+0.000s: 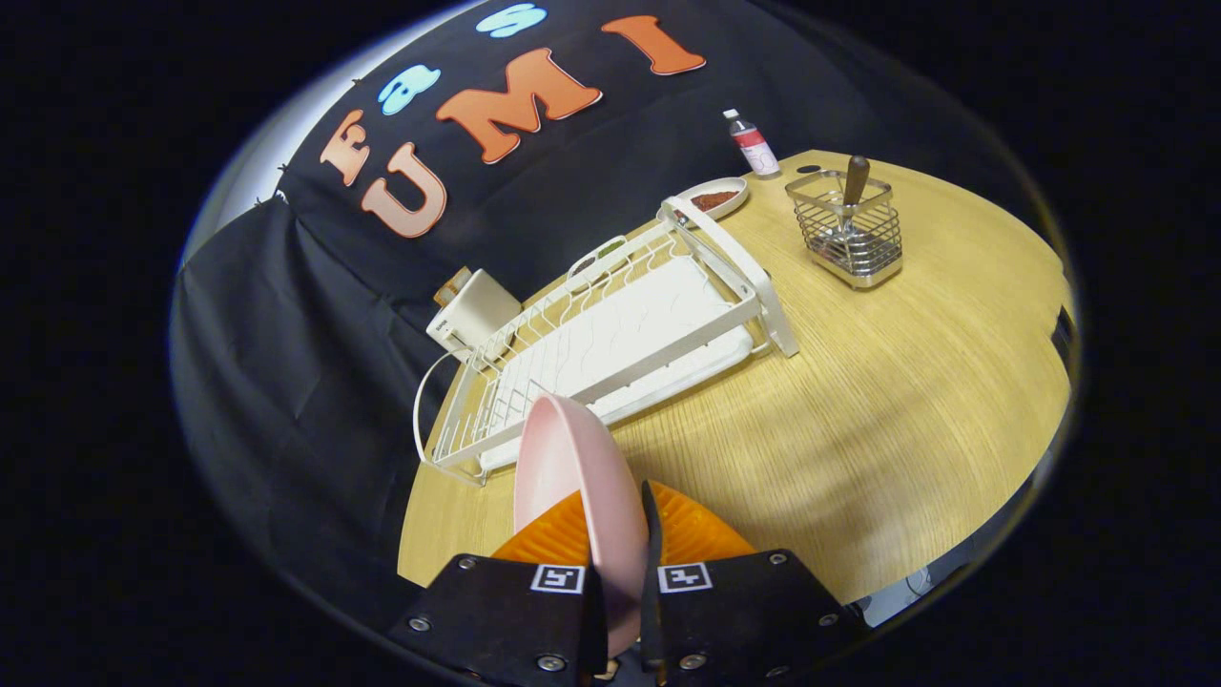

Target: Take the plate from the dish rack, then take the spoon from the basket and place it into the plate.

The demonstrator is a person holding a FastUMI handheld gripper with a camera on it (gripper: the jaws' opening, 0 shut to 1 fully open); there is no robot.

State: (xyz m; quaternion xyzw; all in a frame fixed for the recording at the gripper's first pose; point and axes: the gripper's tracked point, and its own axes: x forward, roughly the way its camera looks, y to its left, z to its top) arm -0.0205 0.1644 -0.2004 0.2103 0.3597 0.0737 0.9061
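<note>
The hand-held gripper (pixel 620 534) grips the pink plate (pixel 572 468) on edge, lifted clear of the dish rack (pixel 610 334) — the spoon (pixel 852 186) waits untouched in the basket (pixel 849 234) near the worktop's (pixel 887 410) far edge

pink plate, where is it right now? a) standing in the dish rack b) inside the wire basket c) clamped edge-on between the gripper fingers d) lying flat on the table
c: the pink plate stands on edge between the fingers of the gripper, which press on it from both sides, in front of the white dish rack, lifted clear of it above the wooden table.
</note>
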